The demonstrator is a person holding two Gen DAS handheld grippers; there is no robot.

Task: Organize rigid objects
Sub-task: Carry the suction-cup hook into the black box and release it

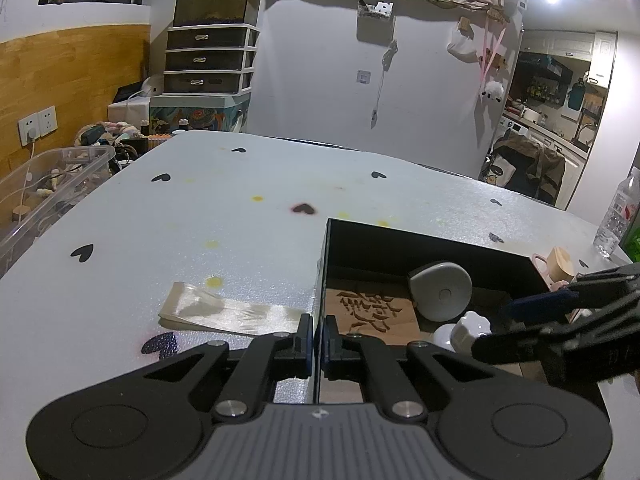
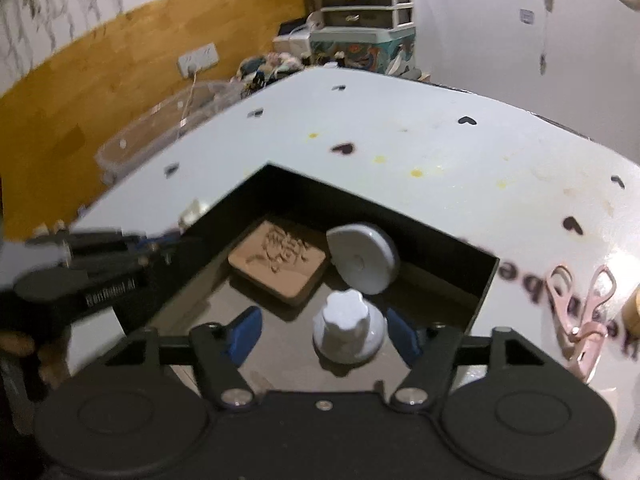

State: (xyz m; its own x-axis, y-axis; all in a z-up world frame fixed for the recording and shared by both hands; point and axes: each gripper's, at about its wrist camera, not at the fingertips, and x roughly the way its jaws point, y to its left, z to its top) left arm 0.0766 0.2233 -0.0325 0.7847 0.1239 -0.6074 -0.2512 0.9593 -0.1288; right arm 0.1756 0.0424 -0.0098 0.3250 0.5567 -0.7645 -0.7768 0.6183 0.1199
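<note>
A black open box (image 1: 400, 236) (image 2: 440, 236) sits on the white table. Inside lie a carved wooden block (image 1: 372, 312) (image 2: 280, 264), a grey round tape-measure-like disc (image 1: 442, 290) (image 2: 362, 258) and a white scalloped knob-shaped object (image 1: 466, 330) (image 2: 346, 330). My left gripper (image 1: 319, 340) is shut on the box's left wall. My right gripper (image 2: 324, 332) is open inside the box, its blue pads (image 2: 246, 334) on either side of the white knob without touching it. The right gripper also shows in the left wrist view (image 1: 560, 320).
A clear plastic strip (image 1: 224, 308) lies left of the box. Pink scissors (image 2: 580, 304) and a wooden cup (image 1: 560, 262) lie right of it. A water bottle (image 1: 618, 216) stands at the table's right edge. A clear bin (image 1: 44, 192) sits off the left.
</note>
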